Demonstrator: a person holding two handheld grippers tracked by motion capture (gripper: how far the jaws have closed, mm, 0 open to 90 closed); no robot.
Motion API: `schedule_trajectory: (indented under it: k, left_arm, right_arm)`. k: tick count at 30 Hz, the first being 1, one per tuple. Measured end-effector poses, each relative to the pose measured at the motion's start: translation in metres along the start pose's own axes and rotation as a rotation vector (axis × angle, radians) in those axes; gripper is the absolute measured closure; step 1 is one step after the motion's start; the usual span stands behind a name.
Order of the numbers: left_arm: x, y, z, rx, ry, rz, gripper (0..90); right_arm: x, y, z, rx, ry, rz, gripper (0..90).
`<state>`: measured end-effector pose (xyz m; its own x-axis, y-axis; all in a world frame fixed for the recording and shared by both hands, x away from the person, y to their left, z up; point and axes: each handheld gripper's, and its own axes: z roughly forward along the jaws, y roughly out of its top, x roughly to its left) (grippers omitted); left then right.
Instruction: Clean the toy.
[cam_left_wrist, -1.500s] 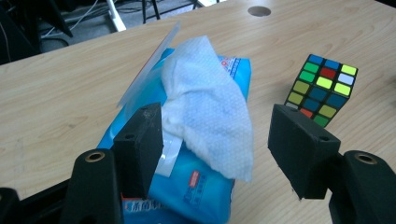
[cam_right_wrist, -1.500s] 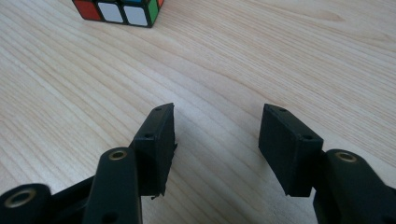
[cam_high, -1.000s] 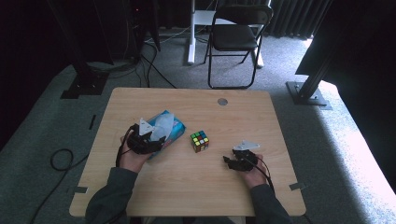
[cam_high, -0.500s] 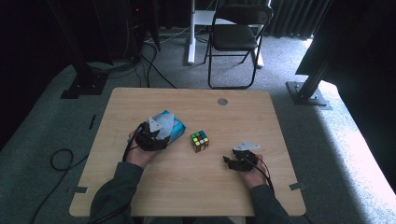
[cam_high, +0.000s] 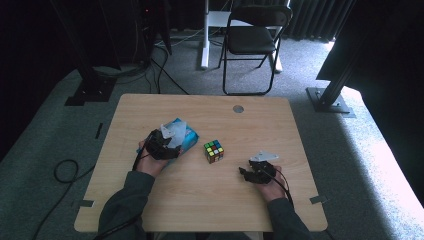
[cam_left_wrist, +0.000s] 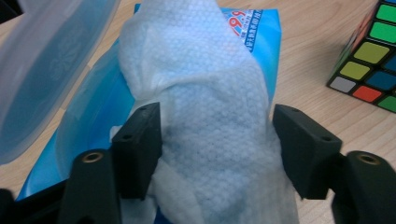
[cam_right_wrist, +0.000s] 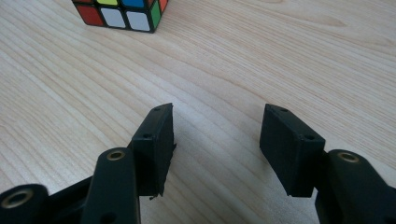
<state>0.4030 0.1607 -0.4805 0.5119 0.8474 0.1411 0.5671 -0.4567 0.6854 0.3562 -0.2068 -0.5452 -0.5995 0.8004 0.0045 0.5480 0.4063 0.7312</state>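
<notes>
- Left gripper (cam_left_wrist: 215, 149) straddles wipe (cam_left_wrist: 201, 93) standing out of pack (cam_left_wrist: 261, 32), left of cube (cam_high: 214, 151); jaws just been closing, wipe between them, not clearly pinched, lined up to pull it free.
- Right gripper (cam_right_wrist: 215, 144) right of cube, jaws spread, empty, idle on table (cam_right_wrist: 280, 56).

white wet wipe (cam_left_wrist: 205, 116) sticking up crumpled from blue wipes pack (cam_left_wrist: 93, 135), lid (cam_left_wrist: 42, 70) open.
</notes>
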Motion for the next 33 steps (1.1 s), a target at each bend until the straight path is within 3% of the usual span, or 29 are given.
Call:
schedule_trajectory:
  k: [4, 19, 29, 33]
  left_arm:
    - [0.004, 0.001, -0.002, -0.001, -0.019, -0.006, 42.5]
    - [0.014, 0.001, -0.007, -0.025, -0.075, -0.059, 49.3]
    - [0.015, 0.001, -0.007, -0.013, -0.021, -0.038, 66.2]
    - [0.013, 0.002, -0.008, -0.009, -0.013, -0.021, 67.6]
  right_arm:
    - [0.000, 0.000, 0.000, 0.000, 0.000, 0.000, 44.4]
    - [0.000, -0.001, 0.000, -0.003, 0.001, -0.001, 44.3]
    - [0.000, -0.001, 0.000, -0.005, 0.001, -0.001, 44.2]
    - [0.000, -0.001, 0.000, -0.006, 0.001, -0.002, 44.0]
